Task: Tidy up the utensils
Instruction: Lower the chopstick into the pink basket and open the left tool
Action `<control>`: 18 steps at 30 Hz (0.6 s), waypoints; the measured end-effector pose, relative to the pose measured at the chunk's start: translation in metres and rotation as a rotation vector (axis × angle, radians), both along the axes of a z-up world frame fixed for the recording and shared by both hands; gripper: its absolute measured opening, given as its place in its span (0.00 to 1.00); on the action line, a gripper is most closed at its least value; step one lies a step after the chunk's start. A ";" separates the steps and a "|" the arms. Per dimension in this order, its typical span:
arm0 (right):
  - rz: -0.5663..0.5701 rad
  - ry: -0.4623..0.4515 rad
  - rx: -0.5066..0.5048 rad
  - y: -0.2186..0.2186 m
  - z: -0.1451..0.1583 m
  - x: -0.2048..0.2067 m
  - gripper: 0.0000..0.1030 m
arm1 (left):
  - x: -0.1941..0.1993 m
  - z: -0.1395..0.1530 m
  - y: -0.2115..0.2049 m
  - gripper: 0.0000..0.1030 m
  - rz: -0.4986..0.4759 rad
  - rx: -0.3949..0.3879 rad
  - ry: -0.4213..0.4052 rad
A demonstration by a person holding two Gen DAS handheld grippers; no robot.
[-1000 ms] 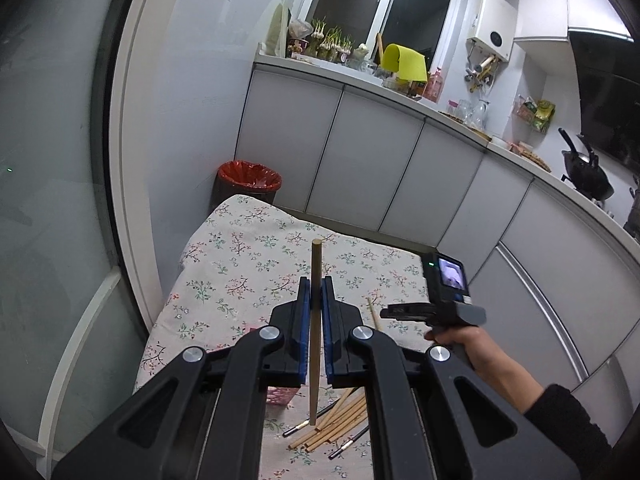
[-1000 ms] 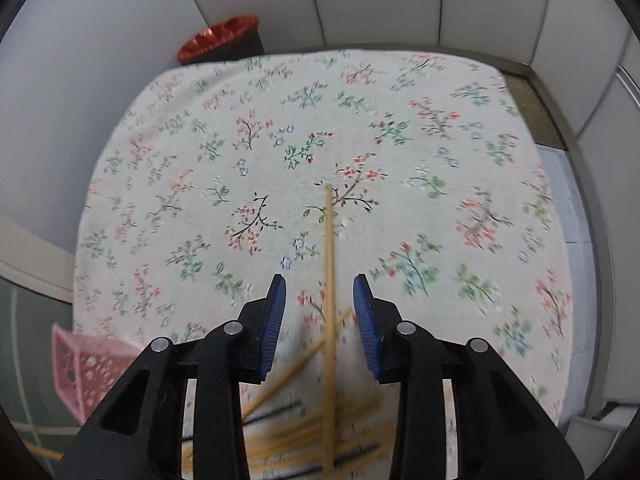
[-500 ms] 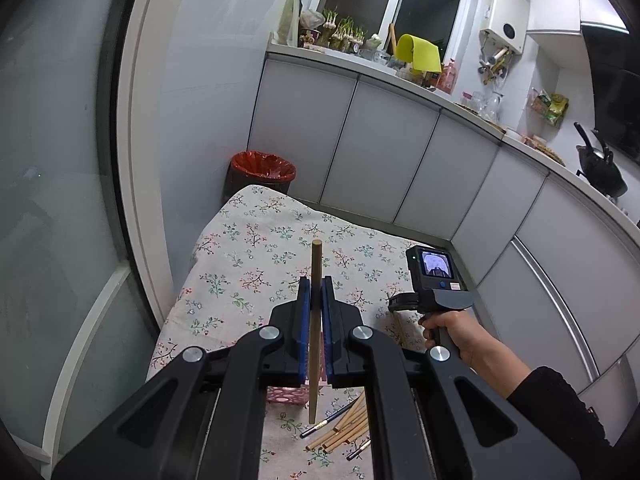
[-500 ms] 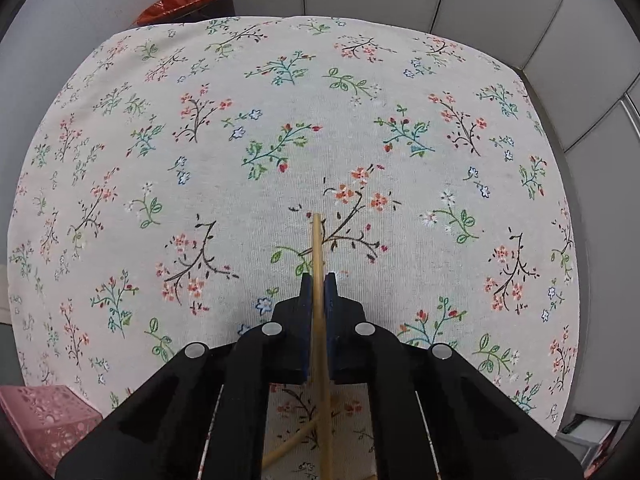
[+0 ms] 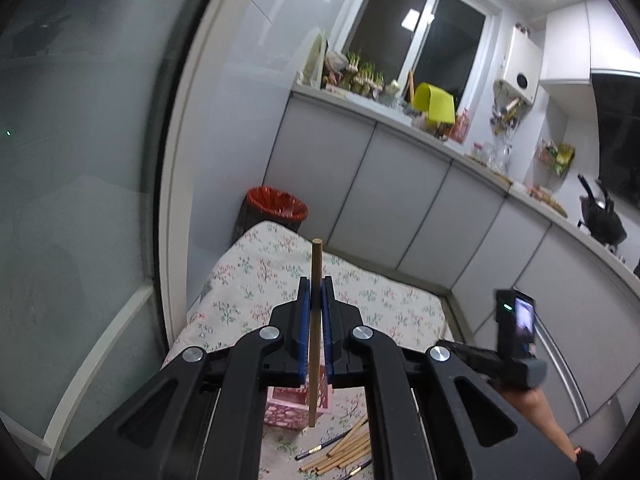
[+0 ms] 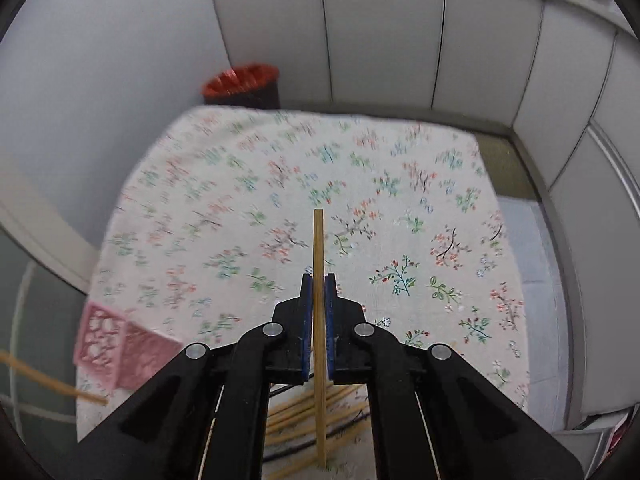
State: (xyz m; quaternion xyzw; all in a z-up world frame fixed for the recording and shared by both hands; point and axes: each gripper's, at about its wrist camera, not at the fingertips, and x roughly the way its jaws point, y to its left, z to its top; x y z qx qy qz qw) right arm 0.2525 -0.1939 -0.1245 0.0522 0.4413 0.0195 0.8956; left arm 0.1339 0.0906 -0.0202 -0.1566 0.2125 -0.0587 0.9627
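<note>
My left tool (image 5: 316,304) is clamped on a wooden chopstick (image 5: 314,332), blue pads tight on both sides, stick running straight along the fingers with its far tip poking out past them. Its near end hangs right over the pink lattice basket (image 5: 298,408), which sits at the worktop's near left corner. My right tool (image 6: 318,304) is pinched on a second chopstick (image 6: 319,320) the same way, lifted up off the floral cloth (image 6: 400,184) that covers the worktop. Below it, at the near edge, the loose pile of chopsticks (image 6: 304,412) lies fanned out, with a couple of dark ones mixed in, I think, though it's blurry there. Past the worktop's far left corner there's a bin with a red liner (image 6: 240,80), and grey cabinet doors (image 6: 380,32) run along behind.
</note>
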 end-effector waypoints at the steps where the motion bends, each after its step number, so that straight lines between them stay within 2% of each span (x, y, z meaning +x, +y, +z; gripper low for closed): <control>1: 0.006 -0.033 0.006 0.001 0.012 -0.013 0.05 | -0.002 0.002 0.001 0.05 0.014 -0.003 -0.019; 3: 0.013 -0.094 0.036 0.002 0.033 -0.037 0.05 | -0.004 0.007 0.002 0.05 0.052 0.002 -0.066; 6: 0.030 -0.158 0.038 0.009 0.049 -0.051 0.04 | -0.001 0.007 0.002 0.05 0.096 0.011 -0.103; 9: 0.055 -0.210 0.022 0.015 0.067 -0.072 0.04 | 0.009 0.002 0.000 0.05 0.106 0.020 -0.092; 13: 0.086 -0.256 0.028 0.020 0.083 -0.084 0.04 | 0.033 -0.015 -0.009 0.06 0.100 0.066 -0.035; 18: 0.117 -0.275 0.065 0.027 0.088 -0.085 0.04 | 0.069 -0.049 -0.014 0.06 0.076 0.086 0.110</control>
